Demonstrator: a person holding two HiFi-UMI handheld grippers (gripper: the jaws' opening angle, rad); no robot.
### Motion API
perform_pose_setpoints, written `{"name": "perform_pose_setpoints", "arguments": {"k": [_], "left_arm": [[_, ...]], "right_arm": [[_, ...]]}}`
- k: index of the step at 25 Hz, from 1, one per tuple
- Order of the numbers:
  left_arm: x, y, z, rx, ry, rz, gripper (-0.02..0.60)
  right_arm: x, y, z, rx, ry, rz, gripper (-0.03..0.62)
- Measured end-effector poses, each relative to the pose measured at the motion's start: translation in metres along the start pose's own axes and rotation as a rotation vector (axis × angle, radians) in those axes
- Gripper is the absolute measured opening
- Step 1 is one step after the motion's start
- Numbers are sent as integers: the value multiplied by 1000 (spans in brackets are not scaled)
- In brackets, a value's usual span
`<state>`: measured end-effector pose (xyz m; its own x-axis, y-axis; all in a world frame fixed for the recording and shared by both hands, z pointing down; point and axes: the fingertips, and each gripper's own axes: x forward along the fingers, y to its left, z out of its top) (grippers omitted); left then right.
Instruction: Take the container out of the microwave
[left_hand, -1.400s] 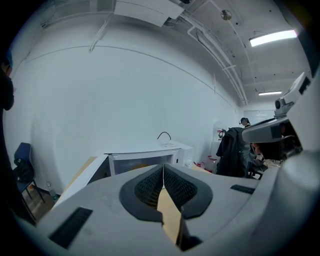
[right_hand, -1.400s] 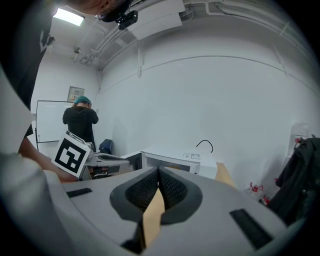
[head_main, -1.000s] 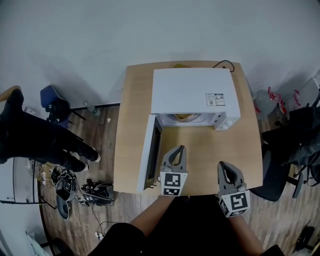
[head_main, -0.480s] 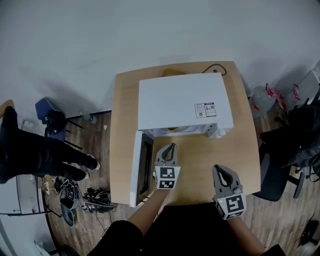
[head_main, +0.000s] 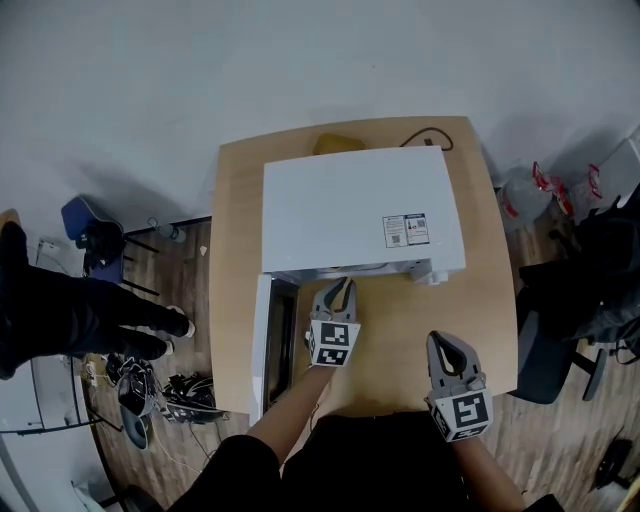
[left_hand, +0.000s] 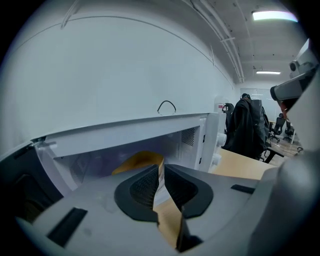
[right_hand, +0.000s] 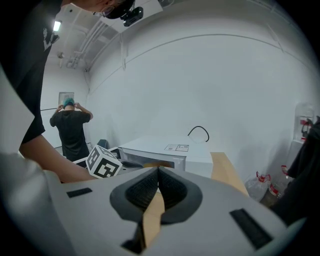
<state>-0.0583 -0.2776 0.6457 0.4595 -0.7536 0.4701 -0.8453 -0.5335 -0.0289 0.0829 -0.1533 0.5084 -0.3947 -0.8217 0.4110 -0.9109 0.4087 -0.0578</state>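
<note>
The left gripper (head_main: 339, 286), jaws pressed together and holding nothing, has advanced to the open white box-shaped microwave (head_main: 350, 215). The right gripper (head_main: 447, 342) is likewise closed and empty. The yellowish container (left_hand: 138, 161) inside is not yet grasped.

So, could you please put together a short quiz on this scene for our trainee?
1. True or false: the microwave door is shut.
2. Which gripper is nearer the microwave's opening? A: left gripper. B: right gripper.
3. Where is the container at this moment?

Key: 1 false, the door stands open. 2 A. 3 inside the microwave.
</note>
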Motion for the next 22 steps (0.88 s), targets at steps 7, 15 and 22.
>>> {"name": "perform_pose_setpoints", "arguments": {"k": [7,15,22], "left_arm": [[24,0,-6,60,25,-20,101],[56,12,-21,135,105,-22,127],[79,20,-22,216,143,-22,129]], "right_arm": [[5,-19,-4,30,2,-28,60],[2,-25,-13,51,11,-35,60],[-3,-34,-25,72,32,-47,60]]}}
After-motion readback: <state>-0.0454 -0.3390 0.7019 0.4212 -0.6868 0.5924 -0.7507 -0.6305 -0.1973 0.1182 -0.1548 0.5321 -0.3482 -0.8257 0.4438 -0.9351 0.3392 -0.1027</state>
